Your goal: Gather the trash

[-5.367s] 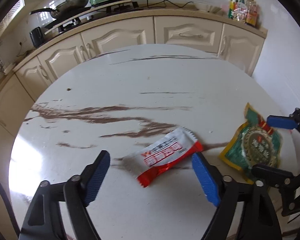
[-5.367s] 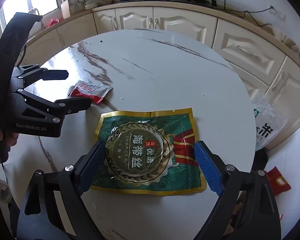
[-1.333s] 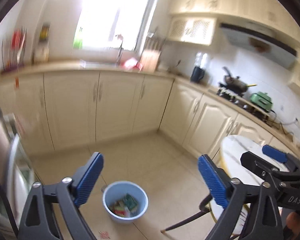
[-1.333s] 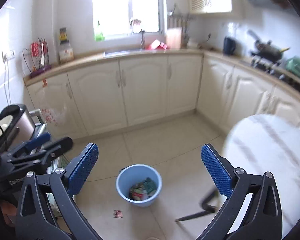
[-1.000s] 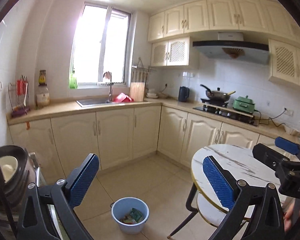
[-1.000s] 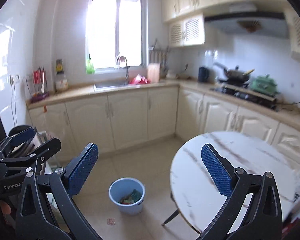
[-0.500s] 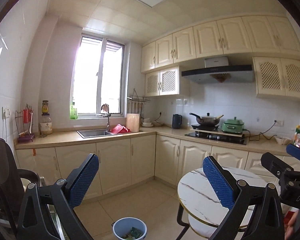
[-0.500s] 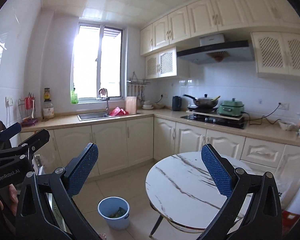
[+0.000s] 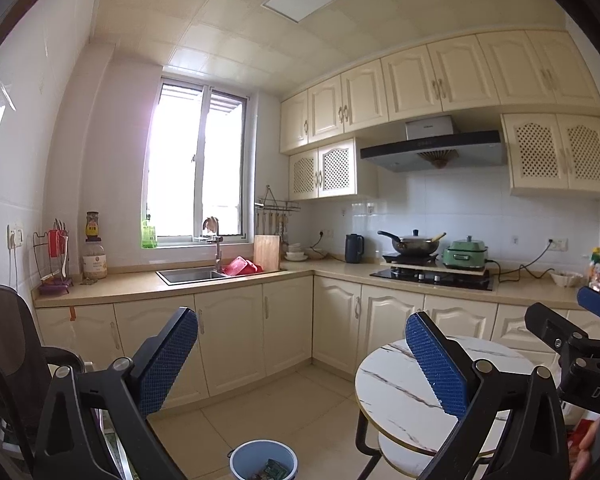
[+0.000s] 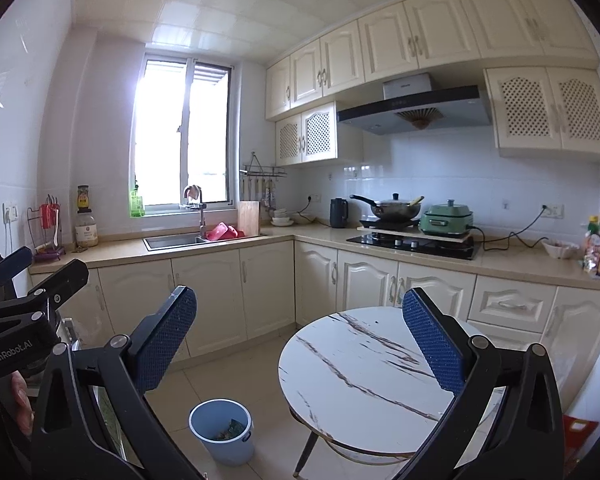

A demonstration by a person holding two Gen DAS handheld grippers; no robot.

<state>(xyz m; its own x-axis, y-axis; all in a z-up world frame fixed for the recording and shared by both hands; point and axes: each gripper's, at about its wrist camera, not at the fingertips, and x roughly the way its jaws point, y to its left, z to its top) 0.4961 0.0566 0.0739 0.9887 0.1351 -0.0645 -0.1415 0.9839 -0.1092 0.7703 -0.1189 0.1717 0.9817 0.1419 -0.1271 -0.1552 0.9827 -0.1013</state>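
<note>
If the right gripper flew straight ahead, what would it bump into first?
Probably the cream base cabinets under the counter; the right gripper points between the bin and the round table. Depth is unclear.

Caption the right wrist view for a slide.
Right gripper open and empty above the bare marble table; wrappers lie in the blue bin on the floor.

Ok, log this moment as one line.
left gripper: open, empty | right gripper: open, empty | blue bin: on floor, wrappers inside | round table: no trash visible
</note>
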